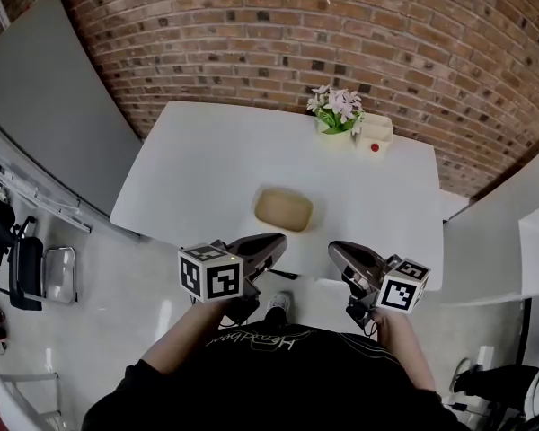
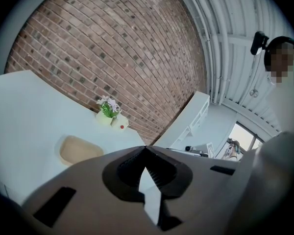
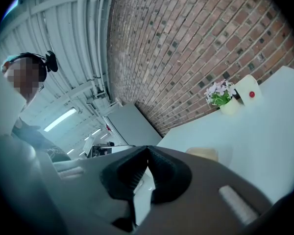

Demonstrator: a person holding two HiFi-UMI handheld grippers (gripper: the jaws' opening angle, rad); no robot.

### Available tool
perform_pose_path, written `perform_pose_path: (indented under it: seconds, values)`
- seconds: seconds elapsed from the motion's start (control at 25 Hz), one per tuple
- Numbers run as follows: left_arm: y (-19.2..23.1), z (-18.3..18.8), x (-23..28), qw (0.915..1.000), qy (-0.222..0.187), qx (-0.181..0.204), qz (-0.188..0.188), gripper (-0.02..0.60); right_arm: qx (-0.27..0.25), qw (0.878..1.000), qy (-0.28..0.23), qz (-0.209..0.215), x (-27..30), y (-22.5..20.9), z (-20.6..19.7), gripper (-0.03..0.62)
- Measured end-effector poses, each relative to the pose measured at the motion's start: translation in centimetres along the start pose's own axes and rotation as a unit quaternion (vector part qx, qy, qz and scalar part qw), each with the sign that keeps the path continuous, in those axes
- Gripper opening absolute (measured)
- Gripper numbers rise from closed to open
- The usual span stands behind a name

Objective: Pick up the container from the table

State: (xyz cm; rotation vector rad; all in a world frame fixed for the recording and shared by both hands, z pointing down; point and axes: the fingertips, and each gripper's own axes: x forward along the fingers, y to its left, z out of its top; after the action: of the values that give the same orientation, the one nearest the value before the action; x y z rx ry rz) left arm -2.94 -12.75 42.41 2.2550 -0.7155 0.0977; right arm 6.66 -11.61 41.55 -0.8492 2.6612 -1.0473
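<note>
A shallow tan container (image 1: 284, 209) lies on the white table (image 1: 198, 169), near its front edge; it also shows in the left gripper view (image 2: 77, 150) and the right gripper view (image 3: 202, 153). My left gripper (image 1: 277, 240) hovers at the table's front edge, just short of the container and slightly left of it. Its jaw tips meet with nothing between them (image 2: 146, 147). My right gripper (image 1: 335, 247) is held to the container's right, also at the front edge. Its tips are together and empty (image 3: 147, 147). Neither gripper touches the container.
A pot of pink flowers (image 1: 337, 115) and a small white box with a red dot (image 1: 374, 135) stand at the table's far edge by the brick wall. A grey panel (image 1: 54, 106) and a chair (image 1: 27, 272) are at the left, and white furniture (image 1: 512, 232) at the right.
</note>
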Motion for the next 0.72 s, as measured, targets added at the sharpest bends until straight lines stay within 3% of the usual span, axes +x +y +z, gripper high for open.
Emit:
perform_pose_path:
  seconds: [0.28,0.72]
  values:
    - [4.8,1.8,1.3,0.9997,0.014,-0.023,0.0,0.003,0.034,0.999,0.004,-0.032,2.9,-4.1,1.1,0.006]
    - [12.3,2.9,2.9,0.9963,0.036,-0.064,0.044,0.005,0.051,0.994,0.027,-0.09,5.3,-10.5,0.6,0.009]
